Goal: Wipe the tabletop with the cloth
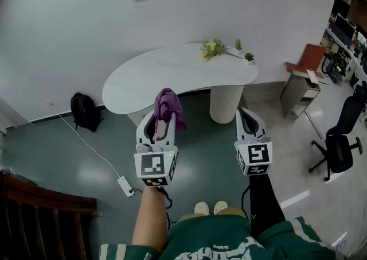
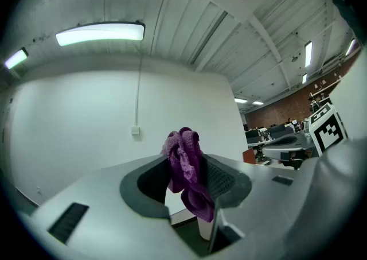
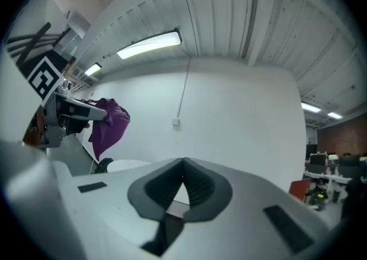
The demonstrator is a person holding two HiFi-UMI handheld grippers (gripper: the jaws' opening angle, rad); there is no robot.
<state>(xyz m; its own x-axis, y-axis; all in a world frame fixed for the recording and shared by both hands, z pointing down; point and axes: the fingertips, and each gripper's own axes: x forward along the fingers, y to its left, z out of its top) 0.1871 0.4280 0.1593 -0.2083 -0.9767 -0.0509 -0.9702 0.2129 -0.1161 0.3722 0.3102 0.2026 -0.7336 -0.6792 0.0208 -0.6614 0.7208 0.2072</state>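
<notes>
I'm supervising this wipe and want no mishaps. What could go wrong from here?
1. The purple knitted cloth sits bunched in the left tool with a loose fold hanging; dragging might pull it free.
2. The yellow flowers and small green plants at the far edge of the white curved table could be knocked over by a wide sweep.
3. The white cable and power strip on the floor could catch a foot.

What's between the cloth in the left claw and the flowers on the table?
Only bare white tabletop: the head view shows nothing lying between the purple cloth held in the left claw and the flowers at the table's far edge.
</notes>
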